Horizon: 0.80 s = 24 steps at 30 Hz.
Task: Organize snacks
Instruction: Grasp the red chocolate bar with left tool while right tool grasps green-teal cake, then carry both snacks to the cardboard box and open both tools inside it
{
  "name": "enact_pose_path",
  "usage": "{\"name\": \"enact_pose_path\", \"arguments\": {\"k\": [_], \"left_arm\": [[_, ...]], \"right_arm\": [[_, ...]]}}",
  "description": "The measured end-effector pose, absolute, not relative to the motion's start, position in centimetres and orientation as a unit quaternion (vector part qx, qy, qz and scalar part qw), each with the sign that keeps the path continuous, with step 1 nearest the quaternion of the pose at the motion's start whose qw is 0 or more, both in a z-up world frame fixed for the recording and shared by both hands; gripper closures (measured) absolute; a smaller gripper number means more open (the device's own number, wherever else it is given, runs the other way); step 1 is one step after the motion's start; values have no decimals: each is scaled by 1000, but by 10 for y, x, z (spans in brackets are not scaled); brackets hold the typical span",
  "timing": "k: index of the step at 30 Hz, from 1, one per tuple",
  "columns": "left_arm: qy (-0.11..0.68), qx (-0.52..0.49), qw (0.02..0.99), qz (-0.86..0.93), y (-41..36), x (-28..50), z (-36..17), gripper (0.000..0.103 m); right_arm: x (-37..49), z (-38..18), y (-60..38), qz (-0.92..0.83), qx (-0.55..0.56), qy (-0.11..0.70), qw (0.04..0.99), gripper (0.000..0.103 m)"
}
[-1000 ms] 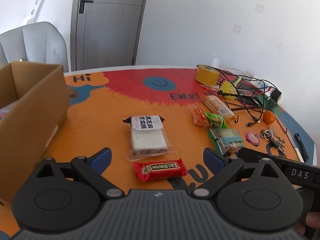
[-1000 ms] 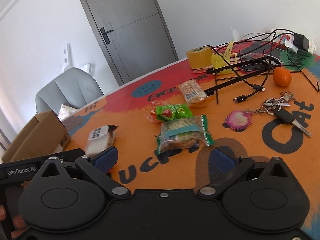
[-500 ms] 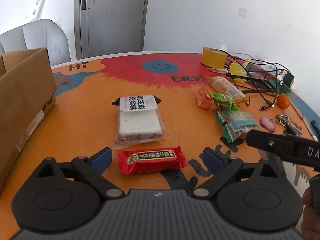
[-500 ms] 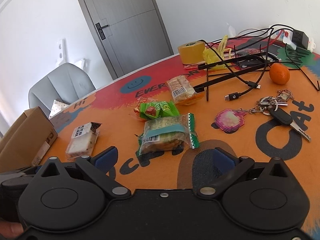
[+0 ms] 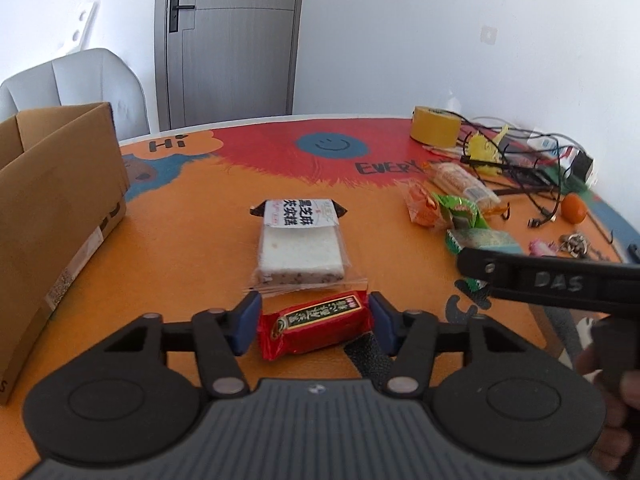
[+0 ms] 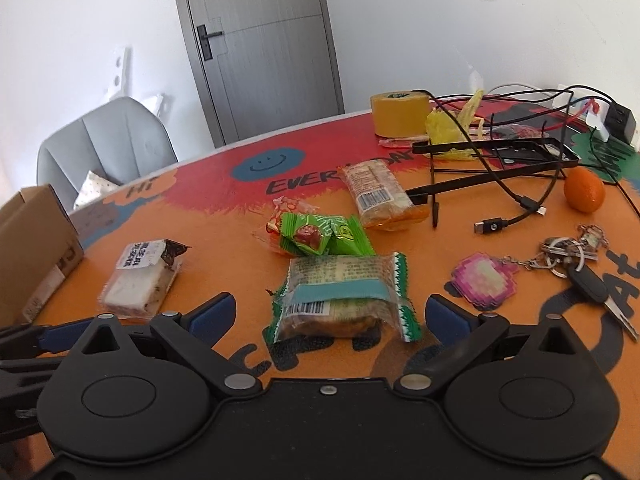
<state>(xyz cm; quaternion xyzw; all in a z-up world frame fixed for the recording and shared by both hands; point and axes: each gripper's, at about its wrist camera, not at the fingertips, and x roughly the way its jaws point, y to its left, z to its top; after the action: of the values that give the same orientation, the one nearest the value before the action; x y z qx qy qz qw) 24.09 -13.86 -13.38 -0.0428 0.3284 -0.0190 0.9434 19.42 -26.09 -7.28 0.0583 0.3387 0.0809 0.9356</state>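
My left gripper (image 5: 314, 322) is shut on a red snack bar (image 5: 316, 326) lying on the orange table. Just beyond it lies a white sesame cake in clear wrap (image 5: 300, 246), which also shows in the right wrist view (image 6: 140, 280). My right gripper (image 6: 328, 314) is open, its blue pads either side of a green-edged cake packet (image 6: 344, 296) without touching it. Behind that lie green candy packets (image 6: 324, 234), an orange packet (image 6: 280, 220) and a biscuit pack (image 6: 378, 194). The cardboard box (image 5: 52, 216) stands at the left.
At the far right of the table are a yellow tape roll (image 6: 398, 114), tangled black cables (image 6: 500, 160), an orange fruit (image 6: 584, 192), keys with a pink charm (image 6: 560, 256) and a charger (image 6: 618, 120). A grey chair (image 6: 104, 144) stands behind the table.
My left gripper has moved forward and closed its pads onto the red snack bar. My right gripper has moved closer to the green-edged packet and stays open.
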Motion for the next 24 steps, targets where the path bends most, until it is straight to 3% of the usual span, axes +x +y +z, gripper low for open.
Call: {"name": "enact_pose_path", "arguments": {"k": [10, 12, 19, 24], "left_arm": [[325, -75, 942, -36, -114, 235, -127, 48], [321, -80, 943, -36, -108, 235, -124, 48], [316, -81, 945, -27, -94, 236, -116, 48], [307, -87, 948, -23, -87, 232, -110, 48]], "right_arm": [[207, -78, -245, 54, 20, 354, 933, 0], [207, -78, -243, 45, 9, 355, 934, 6], [196, -75, -241, 40, -12, 341, 939, 46], [187, -69, -245, 54, 12, 345, 937, 48]]}}
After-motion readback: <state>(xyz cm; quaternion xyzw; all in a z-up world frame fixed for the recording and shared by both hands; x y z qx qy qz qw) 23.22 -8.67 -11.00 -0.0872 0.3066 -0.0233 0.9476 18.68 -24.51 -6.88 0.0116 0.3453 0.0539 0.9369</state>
